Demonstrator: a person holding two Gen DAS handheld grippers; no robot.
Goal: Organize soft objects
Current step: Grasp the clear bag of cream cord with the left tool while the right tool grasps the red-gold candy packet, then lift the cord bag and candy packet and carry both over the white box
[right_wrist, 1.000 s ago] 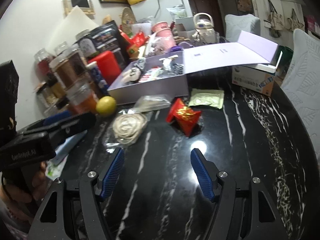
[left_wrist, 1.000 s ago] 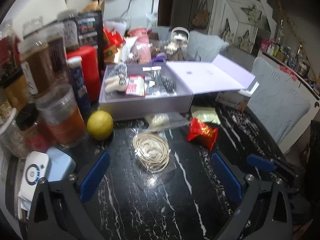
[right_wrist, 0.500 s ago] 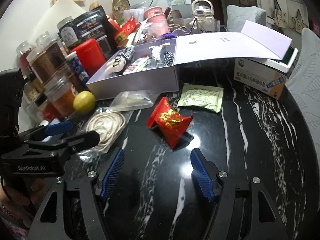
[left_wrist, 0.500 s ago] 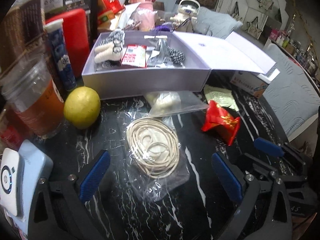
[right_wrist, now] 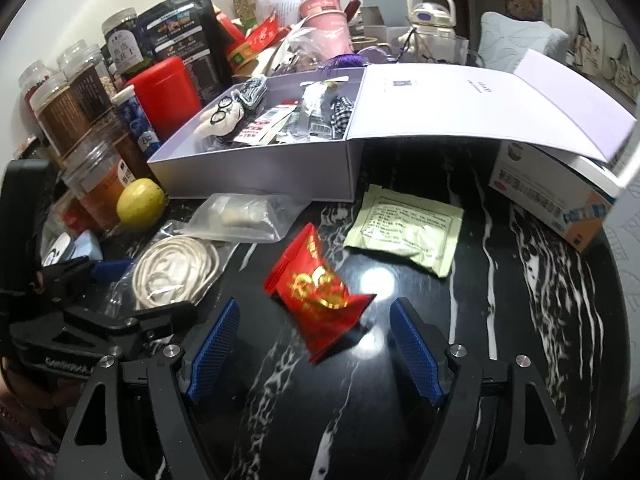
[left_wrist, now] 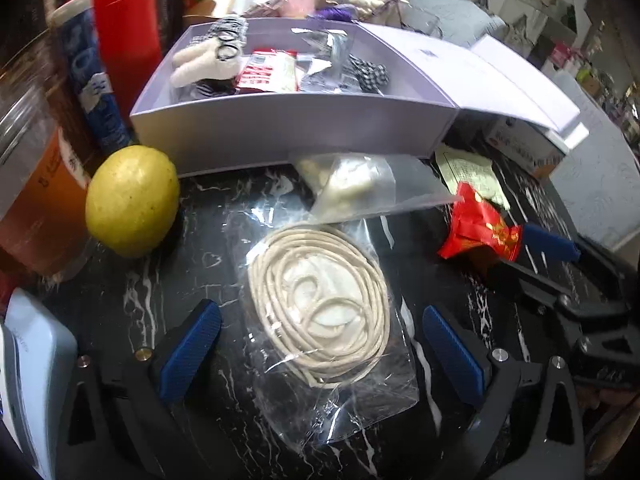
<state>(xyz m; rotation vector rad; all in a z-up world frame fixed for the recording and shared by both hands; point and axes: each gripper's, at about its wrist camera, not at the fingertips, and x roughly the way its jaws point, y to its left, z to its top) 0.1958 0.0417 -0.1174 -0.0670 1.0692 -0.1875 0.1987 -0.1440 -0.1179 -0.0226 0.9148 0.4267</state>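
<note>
A clear bag of coiled cream cord [left_wrist: 320, 312] lies on the black marble table between the open fingers of my left gripper [left_wrist: 320, 354]; it also shows in the right wrist view [right_wrist: 176, 268]. A red snack packet [right_wrist: 320, 296] lies between the open fingers of my right gripper [right_wrist: 314, 350], and shows in the left wrist view [left_wrist: 480, 236]. A clear bag with pale pieces [left_wrist: 360, 184] and a pale green sachet [right_wrist: 404, 228] lie before the open lilac box [left_wrist: 296, 128], which holds several soft items.
A yellow lemon [left_wrist: 132, 200], jars [right_wrist: 60, 108], a red canister [right_wrist: 164, 96] and a blue tube [left_wrist: 92, 80] crowd the left. A white and blue carton [right_wrist: 560, 200] sits under the box lid at right. A white device [left_wrist: 28, 368] lies at my near left.
Both grippers moved forward and lower. The cord bag now lies between my left fingers and the red packet between my right fingers. Both stayed open.
</note>
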